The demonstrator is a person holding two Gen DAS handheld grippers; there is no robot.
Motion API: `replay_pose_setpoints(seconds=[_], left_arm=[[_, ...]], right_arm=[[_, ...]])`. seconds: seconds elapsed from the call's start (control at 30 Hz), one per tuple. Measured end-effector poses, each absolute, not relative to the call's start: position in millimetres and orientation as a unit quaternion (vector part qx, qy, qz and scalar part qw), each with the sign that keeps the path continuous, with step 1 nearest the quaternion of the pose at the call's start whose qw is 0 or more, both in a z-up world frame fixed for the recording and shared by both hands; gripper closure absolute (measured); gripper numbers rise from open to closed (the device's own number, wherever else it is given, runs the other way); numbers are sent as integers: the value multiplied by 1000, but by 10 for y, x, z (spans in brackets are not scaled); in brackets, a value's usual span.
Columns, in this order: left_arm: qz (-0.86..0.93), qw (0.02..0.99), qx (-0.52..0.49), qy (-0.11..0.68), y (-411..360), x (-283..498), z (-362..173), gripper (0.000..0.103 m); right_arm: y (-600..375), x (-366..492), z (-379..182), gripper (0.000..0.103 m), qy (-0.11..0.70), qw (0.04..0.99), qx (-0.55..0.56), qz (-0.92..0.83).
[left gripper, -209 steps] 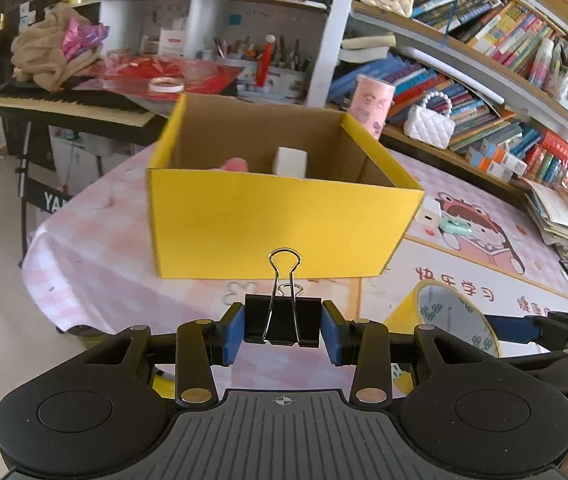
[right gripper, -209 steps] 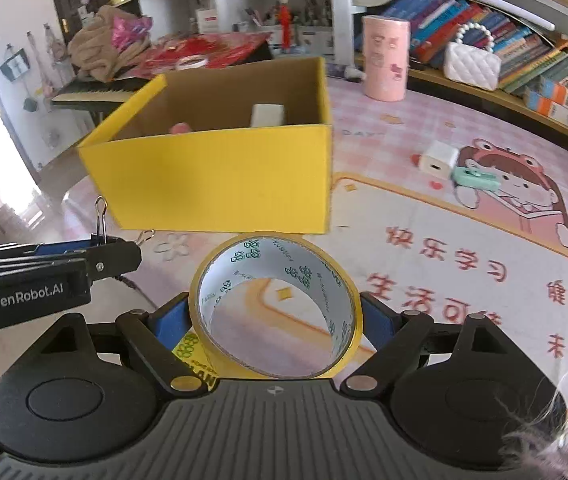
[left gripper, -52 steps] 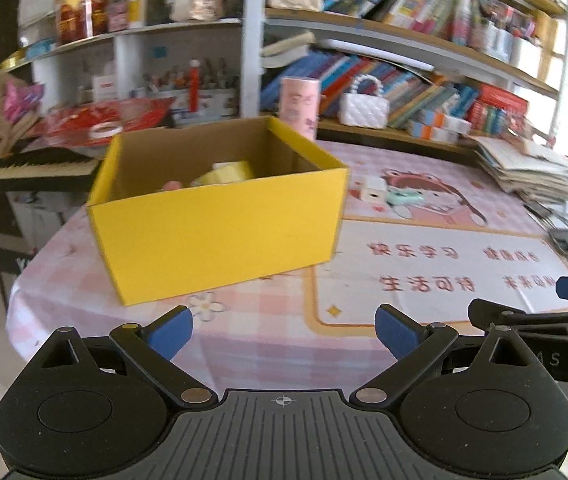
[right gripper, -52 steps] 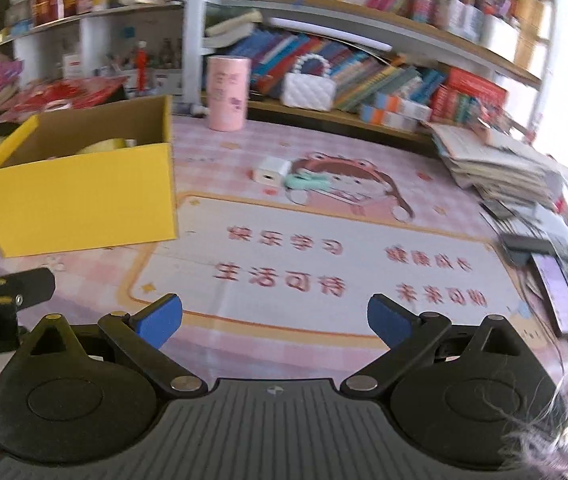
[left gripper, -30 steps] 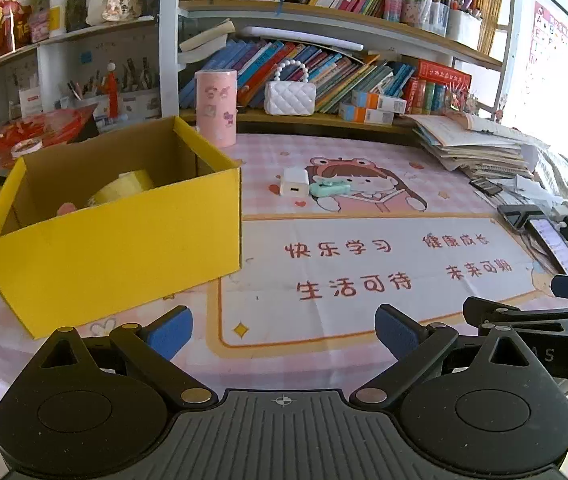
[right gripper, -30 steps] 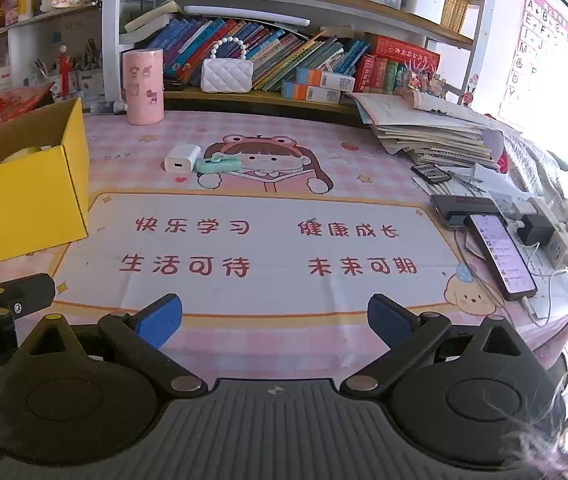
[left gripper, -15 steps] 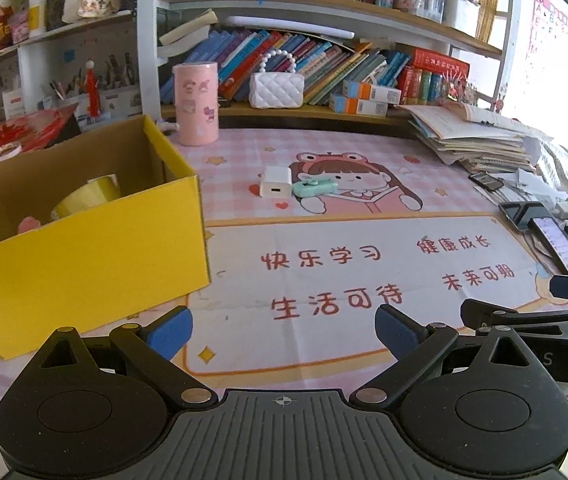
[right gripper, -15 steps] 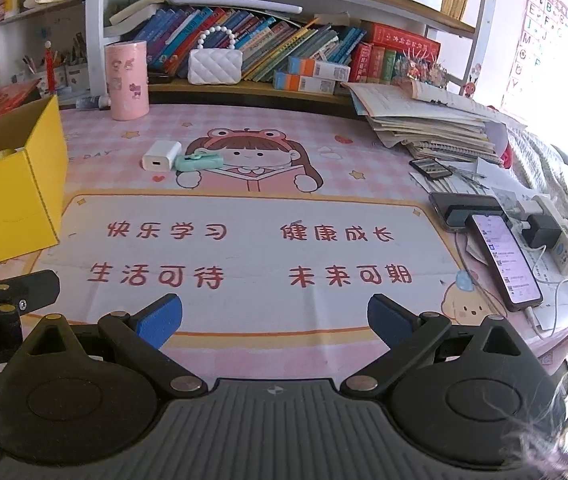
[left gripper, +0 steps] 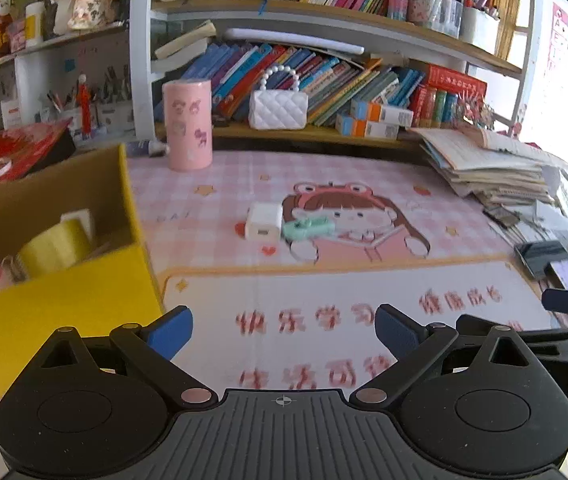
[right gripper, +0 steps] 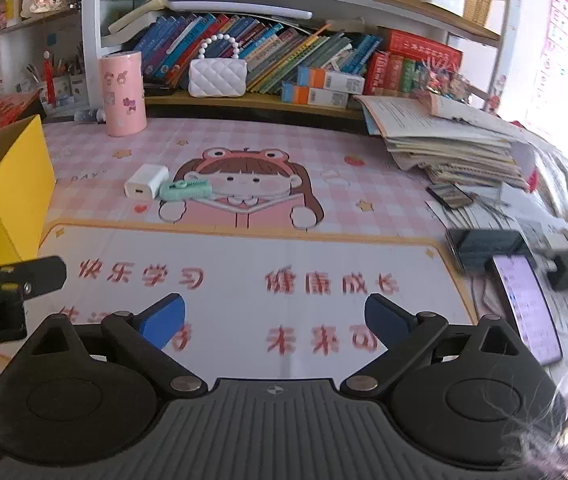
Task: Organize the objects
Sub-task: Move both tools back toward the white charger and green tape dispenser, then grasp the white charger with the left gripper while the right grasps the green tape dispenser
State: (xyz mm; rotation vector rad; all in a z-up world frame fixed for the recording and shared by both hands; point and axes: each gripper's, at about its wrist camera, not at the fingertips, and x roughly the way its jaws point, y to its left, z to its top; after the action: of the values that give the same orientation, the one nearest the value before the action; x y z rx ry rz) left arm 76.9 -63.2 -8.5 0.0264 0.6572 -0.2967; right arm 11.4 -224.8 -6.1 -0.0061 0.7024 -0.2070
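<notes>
Both pairs of fingers are spread wide and hold nothing: the left gripper (left gripper: 284, 330) and the right gripper (right gripper: 275, 320) hover side by side above the mat (right gripper: 244, 264), a smooth printed sheet with red characters and a cartoon girl, spread over the bench (right gripper: 364, 152). Beyond the tips, on the girl's picture, lie a white charger (right gripper: 146, 187), a small rounded block with its port facing the cameras, and, touching its right side, a mint-green clip (right gripper: 185, 190) with toothed edge, its long axis running left-right. At far left stands the box (left gripper: 64, 300), open-topped cardboard, yellow outside and brown inside, holding a tape roll (left gripper: 54, 249) on its edge, a white block and something pink. Behind stands a pink cylinder (left gripper: 187, 125), upright by the bookshelf.
</notes>
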Motion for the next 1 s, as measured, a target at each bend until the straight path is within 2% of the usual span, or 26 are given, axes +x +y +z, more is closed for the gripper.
replay_pose_setpoints(seconds=[0.27,0.47,0.53,0.73,1.0], left_arm=[[-125,943,14,309,-915,1143,-33,6],[-101,942,21,321,-1015,1502,-64,16],[-90,941,23,325,-1036,1636,-86,25],[-59,934,17,352,-1077,2113,-253,43],[-37,920,16,390,-1216,2642,-588,48]], right_arm=[[-2561,524,-78,13,340,939,-4,-59],[-2682,806,-147,18,344,938,4,-26],[-2690,901,-187,19,345,938,1,-15],[-2646,1183,-289,22,348,937,-16,18],[-2674,1396,-353,22,350,936,-14,36]])
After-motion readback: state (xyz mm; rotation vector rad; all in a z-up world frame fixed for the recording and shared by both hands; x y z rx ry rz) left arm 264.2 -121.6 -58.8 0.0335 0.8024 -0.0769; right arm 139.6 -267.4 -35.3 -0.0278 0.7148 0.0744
